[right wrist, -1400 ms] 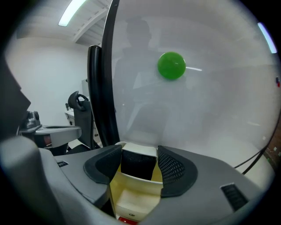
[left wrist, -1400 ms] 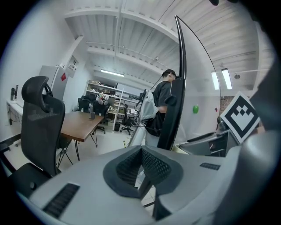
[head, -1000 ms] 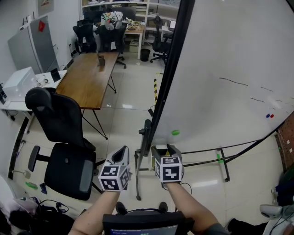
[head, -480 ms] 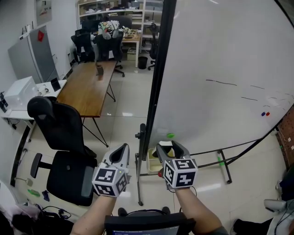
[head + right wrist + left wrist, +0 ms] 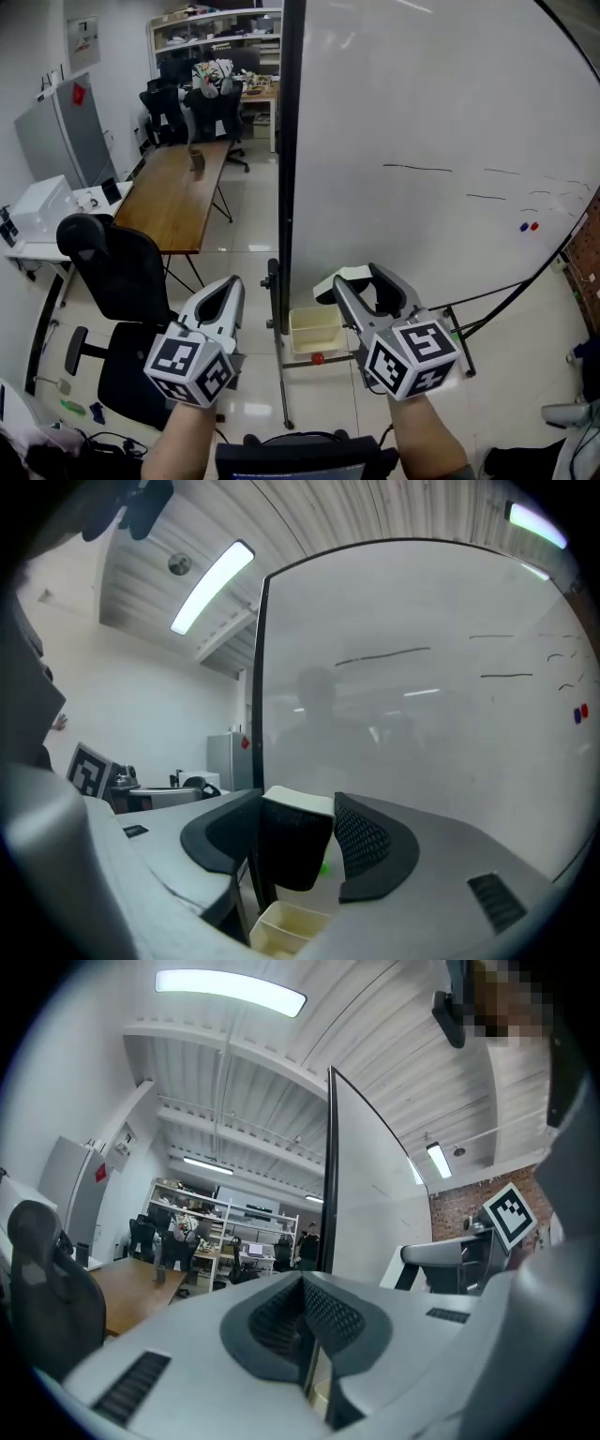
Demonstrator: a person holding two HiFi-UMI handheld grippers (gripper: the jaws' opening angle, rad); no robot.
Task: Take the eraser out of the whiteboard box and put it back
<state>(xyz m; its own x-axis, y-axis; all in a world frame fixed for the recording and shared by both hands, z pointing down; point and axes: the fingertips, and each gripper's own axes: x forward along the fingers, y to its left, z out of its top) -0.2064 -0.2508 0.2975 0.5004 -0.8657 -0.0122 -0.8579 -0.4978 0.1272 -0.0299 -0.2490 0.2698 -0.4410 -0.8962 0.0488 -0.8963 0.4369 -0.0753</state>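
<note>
One eraser (image 5: pixel 340 275) clamped in right gripper (image 5: pixel 357 277) above one box (image 5: pixel 317 343); left gripper (image 5: pixel 229 288) closed, empty.

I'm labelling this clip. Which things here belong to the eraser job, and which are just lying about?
Job: eraser, held by the right gripper; cream box below the whiteboard.
Lying about: office chair, wooden table; the left gripper is shut and empty.

A wooden table (image 5: pixel 173 197), black office chair (image 5: pixel 112 267) and shelves (image 5: pixel 216 37) stand on glossy pale floor (image 5: pixel 244 234).
</note>
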